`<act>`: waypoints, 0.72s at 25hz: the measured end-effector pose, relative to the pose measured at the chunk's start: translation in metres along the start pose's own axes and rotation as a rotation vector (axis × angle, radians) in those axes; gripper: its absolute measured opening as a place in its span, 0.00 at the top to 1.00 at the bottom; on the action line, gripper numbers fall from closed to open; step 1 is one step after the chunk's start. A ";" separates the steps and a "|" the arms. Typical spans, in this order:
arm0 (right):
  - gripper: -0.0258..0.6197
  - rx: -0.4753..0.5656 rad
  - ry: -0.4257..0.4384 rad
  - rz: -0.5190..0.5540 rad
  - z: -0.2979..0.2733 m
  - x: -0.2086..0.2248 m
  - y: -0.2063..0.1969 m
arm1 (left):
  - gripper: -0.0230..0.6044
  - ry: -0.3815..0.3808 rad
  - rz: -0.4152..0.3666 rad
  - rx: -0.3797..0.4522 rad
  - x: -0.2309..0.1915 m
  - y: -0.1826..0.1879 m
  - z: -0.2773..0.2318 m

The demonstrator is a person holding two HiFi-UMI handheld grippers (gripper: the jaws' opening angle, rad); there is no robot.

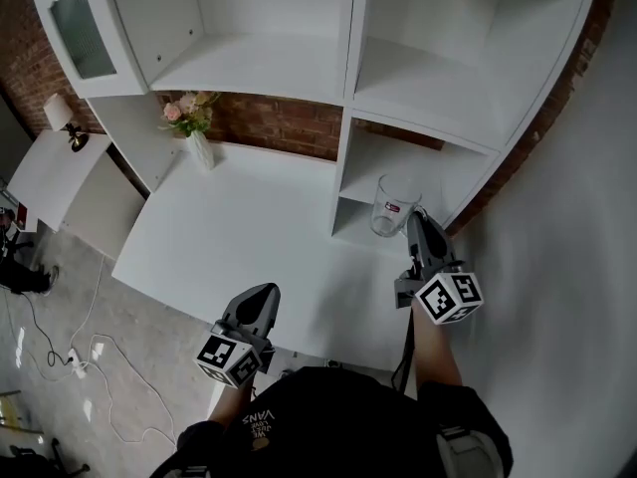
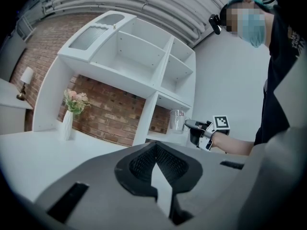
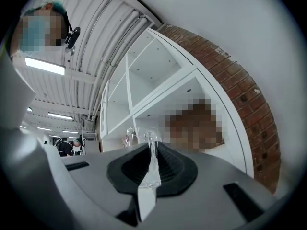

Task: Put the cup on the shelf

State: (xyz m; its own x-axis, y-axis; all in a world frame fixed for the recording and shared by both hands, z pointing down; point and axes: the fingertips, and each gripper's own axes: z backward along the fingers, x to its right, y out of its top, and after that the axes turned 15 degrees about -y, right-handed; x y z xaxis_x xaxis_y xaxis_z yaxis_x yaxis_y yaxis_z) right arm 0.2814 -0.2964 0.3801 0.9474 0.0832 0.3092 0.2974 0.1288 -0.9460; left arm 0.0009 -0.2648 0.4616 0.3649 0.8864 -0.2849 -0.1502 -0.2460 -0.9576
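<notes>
Staged home set: white shelving (image 1: 348, 68), brick wall (image 1: 279, 122)

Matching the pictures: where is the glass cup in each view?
Head view: cup right of centre, at the shelf unit's lowest compartment.
Left gripper view: cup just right of centre, small.
Right gripper view: cup at centre, wall between the jaws.
Shared landmark: the white shelf unit.

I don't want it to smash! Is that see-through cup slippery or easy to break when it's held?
Probably stiff but breakable: the cup looks like clear glass. It may be slippery, since the right gripper pinches only its thin smooth wall. It is taller than wide, so a bump on the shelf could likely tip it.
</notes>
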 end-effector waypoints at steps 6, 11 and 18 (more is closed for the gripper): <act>0.93 -0.002 0.001 0.030 -0.053 0.012 -0.006 | 0.95 0.103 0.000 0.019 -0.009 0.000 0.009; 0.93 -0.017 -0.001 0.063 -0.078 0.019 -0.017 | 0.95 0.167 -0.003 0.027 -0.014 -0.001 0.015; 0.93 -0.033 -0.022 0.146 -0.094 0.018 -0.031 | 0.95 0.206 -0.001 0.025 -0.015 -0.003 0.021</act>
State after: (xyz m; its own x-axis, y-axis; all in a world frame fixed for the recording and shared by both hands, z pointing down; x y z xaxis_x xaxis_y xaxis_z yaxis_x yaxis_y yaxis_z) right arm 0.3003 -0.3917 0.4058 0.9781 0.1203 0.1696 0.1605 0.0814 -0.9837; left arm -0.0237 -0.2691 0.4700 0.5449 0.7871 -0.2890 -0.1715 -0.2327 -0.9573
